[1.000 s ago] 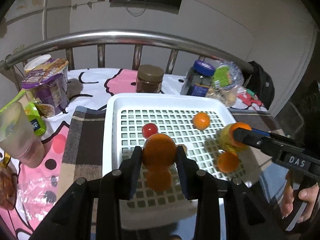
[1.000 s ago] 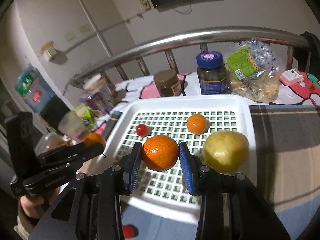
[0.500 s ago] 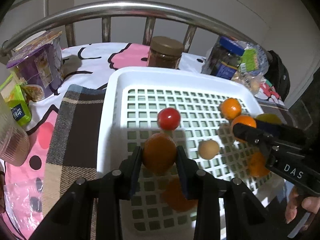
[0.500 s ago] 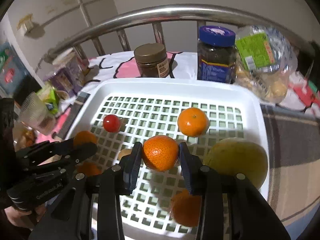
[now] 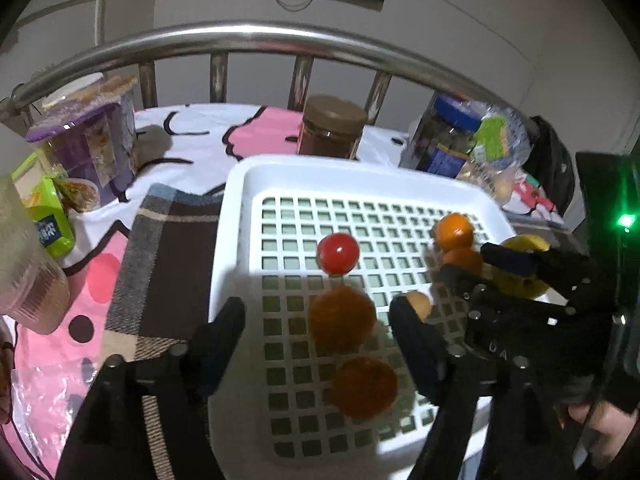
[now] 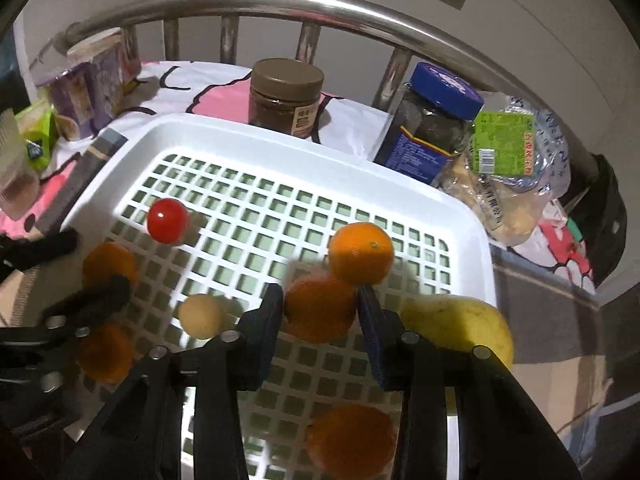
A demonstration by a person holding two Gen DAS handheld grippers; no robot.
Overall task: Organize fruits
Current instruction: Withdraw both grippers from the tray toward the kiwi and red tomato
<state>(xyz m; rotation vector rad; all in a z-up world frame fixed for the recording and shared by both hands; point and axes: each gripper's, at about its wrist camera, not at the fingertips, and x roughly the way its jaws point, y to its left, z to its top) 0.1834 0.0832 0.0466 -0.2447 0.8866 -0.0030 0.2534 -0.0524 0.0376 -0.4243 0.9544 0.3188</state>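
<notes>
Our left gripper [image 5: 316,316] spreads clear of one orange [image 5: 342,319]; our right gripper [image 6: 320,312] loosens around another orange [image 6: 320,314]; we count five oranges, one tomato [image 6: 167,221].

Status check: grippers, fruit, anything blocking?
Left gripper opening, orange free in tray. Right gripper opening around its orange. Nothing blocking.

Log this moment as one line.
left gripper: opening, orange between jaws, untouched | right gripper: opening around orange | basket: tomato, pear, more oranges
</notes>
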